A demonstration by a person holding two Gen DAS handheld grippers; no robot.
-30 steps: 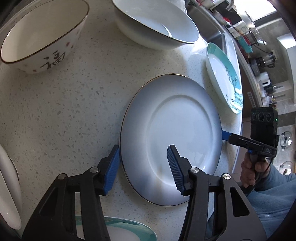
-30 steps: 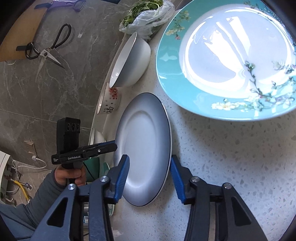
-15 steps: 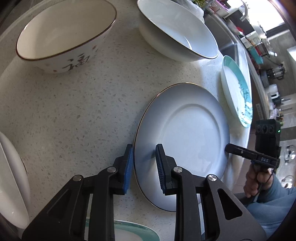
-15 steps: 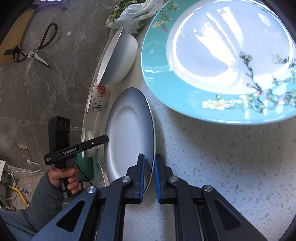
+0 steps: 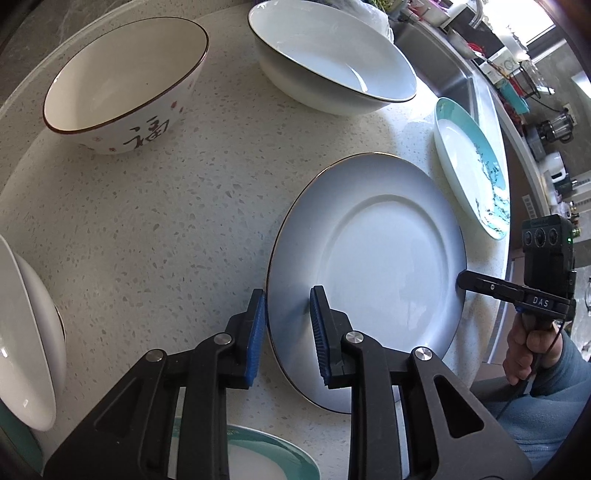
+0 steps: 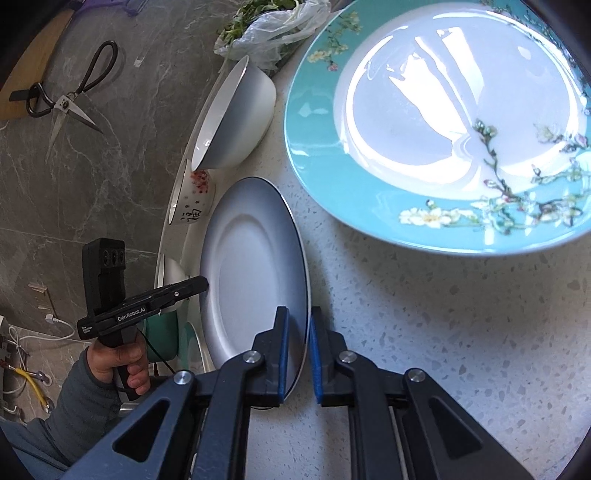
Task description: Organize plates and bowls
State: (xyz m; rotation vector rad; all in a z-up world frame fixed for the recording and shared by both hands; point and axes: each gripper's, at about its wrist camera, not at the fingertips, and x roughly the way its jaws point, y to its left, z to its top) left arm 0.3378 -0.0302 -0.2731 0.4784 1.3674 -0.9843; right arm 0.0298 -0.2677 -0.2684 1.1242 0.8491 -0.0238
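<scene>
A pale blue-grey plate (image 5: 376, 258) lies on the speckled counter; it also shows in the right wrist view (image 6: 251, 280). My left gripper (image 5: 286, 332) is shut on the plate's near rim, one pad under and one on top. My right gripper (image 6: 297, 354) is shut on the opposite rim. A teal flowered plate (image 6: 443, 122) lies just beyond the right gripper and shows in the left wrist view (image 5: 476, 162). A bowl with black characters (image 5: 122, 85) and a wide white bowl (image 5: 332, 55) stand at the back.
A white dish (image 5: 22, 332) sits at the left edge and a teal-rimmed plate (image 5: 273, 458) lies under the left gripper. A sink (image 5: 443, 55) lies behind the white bowl. Scissors (image 6: 66, 92) hang on the grey wall, and bagged greens (image 6: 269, 29) lie by it.
Both grippers went from open around the blue-grey plate's rims to shut on them. The bowls have shifted down in the left wrist view.
</scene>
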